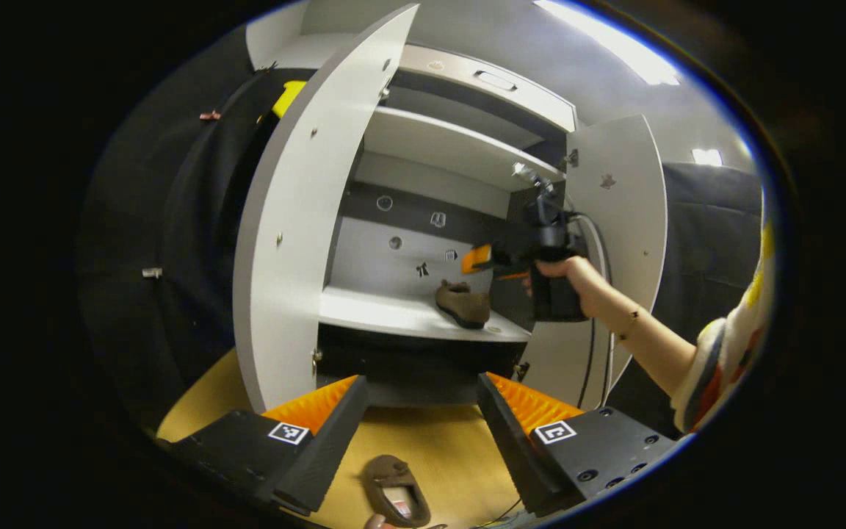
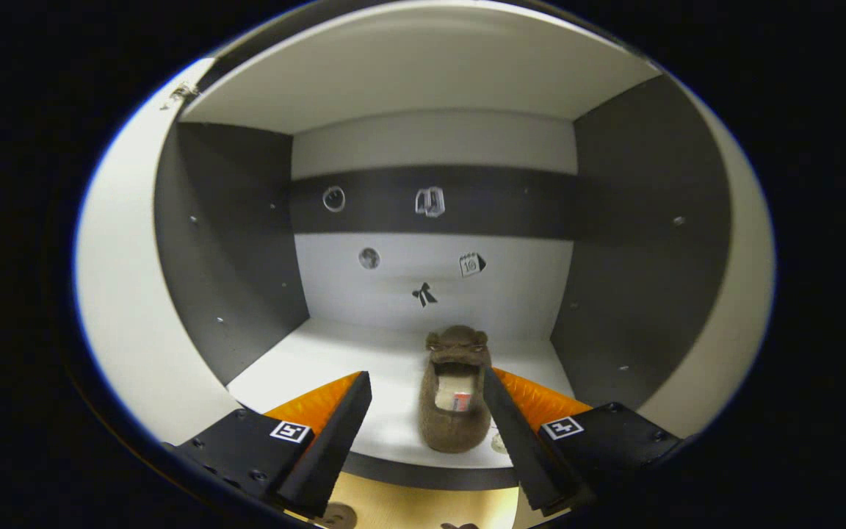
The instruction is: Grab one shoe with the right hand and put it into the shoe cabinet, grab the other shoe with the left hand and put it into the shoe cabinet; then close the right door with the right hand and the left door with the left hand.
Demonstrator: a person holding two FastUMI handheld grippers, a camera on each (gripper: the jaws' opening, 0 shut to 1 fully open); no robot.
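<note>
Bright ceiling lights [image 1: 614, 51], sharp focus, fisheye-warped edges

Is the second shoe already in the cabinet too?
No. In the left gripper view, one brown shoe lies on the cabinet shelf, while the other shoe sits on the tan floor below the left tongs.

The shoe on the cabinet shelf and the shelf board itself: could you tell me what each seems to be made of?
Shoe on the shelf: likely brown felt or suede-like fabric, matte and fuzzy at the edges, with a pale insole. Shelf board: probably laminated board, smooth matte white with a dark front edge; the core cannot be seen.
</note>
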